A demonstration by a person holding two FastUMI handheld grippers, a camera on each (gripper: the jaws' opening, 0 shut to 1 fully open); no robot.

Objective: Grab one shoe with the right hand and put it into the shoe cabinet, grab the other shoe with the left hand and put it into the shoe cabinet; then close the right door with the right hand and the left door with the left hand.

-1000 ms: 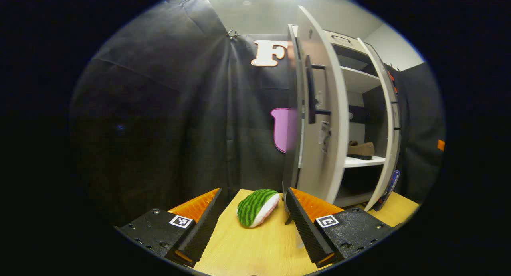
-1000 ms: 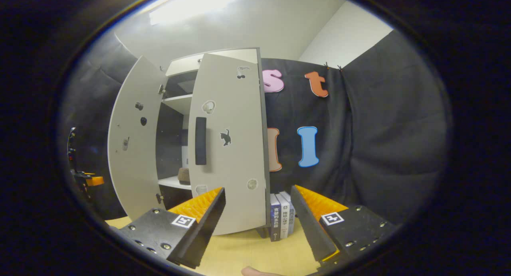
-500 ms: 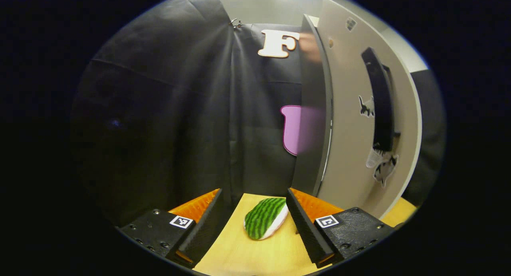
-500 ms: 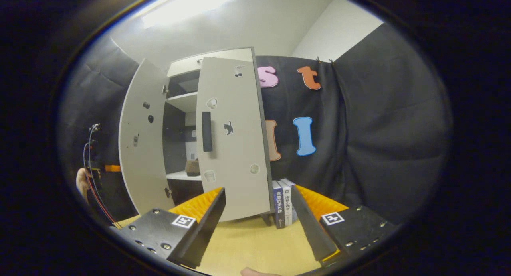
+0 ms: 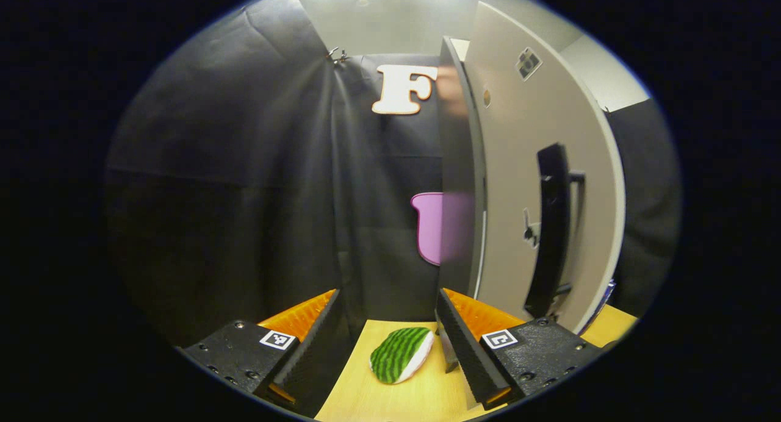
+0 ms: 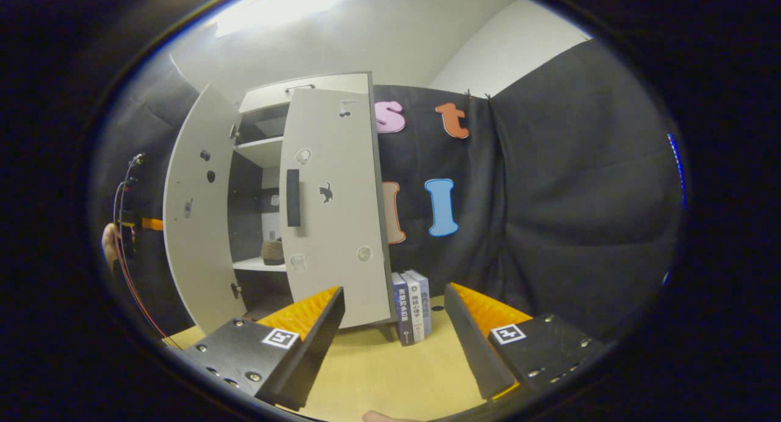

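The grey shoe cabinet (image 6: 305, 92) stands on a wooden table with both doors ajar. In the right gripper view a brown shoe (image 6: 273, 251) sits on a shelf, seen through the gap between the left door (image 6: 195, 214) and the right door (image 6: 332, 208). The right door's dark handle (image 6: 293, 197) faces me. My right gripper (image 6: 393, 343) is open and empty, well short of that door. In the left gripper view the left door's outer face (image 5: 518, 184) and its black handle (image 5: 552, 227) rise to the right. My left gripper (image 5: 390, 343) is open, beside the door's lower corner.
A green striped, watermelon-like soft item (image 5: 399, 362) lies on the table (image 5: 421, 397) between my left fingers. Several books (image 6: 412, 306) stand upright right of the cabinet. A hand holding the other gripper (image 6: 119, 239) shows at the far left of the right gripper view.
The left gripper view has swung off the cabinet's inside onto the left door's outer face and handle. The right gripper has drawn back a little, and the cabinet sits further left.
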